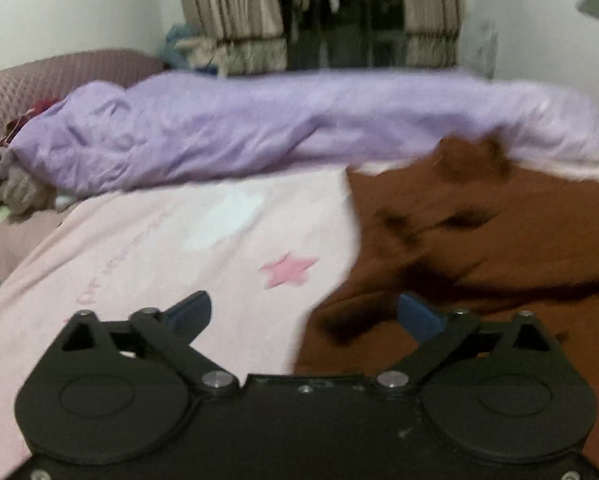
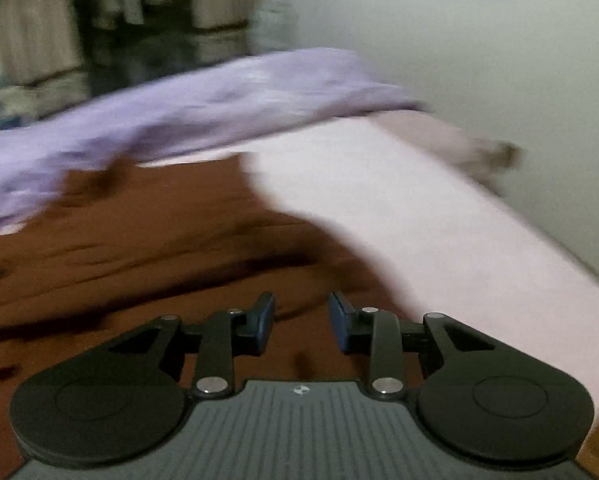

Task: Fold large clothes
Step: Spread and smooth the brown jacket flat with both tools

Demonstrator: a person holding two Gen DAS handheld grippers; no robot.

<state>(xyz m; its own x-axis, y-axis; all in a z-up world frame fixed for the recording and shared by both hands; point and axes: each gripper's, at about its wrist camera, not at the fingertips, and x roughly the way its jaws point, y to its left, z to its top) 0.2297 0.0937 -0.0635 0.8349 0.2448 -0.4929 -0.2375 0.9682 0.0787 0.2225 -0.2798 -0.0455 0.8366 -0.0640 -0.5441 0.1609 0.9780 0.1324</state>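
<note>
A large brown garment [image 1: 479, 240] lies rumpled on the pink bed sheet [image 1: 159, 248], filling the right half of the left wrist view. It also shows in the right wrist view [image 2: 139, 248], spread across the left and centre. My left gripper [image 1: 303, 316] is open wide, just above the garment's left edge, holding nothing. My right gripper [image 2: 301, 320] is open with a narrower gap, low over the garment's near right part, holding nothing. Both views are blurred.
A purple duvet [image 1: 259, 128] lies bunched along the far side of the bed, and shows in the right wrist view [image 2: 179, 108]. A quilted headboard [image 1: 59, 76] is at far left. A white wall [image 2: 479, 80] borders the bed's right side. Curtains [image 1: 235, 12] hang behind.
</note>
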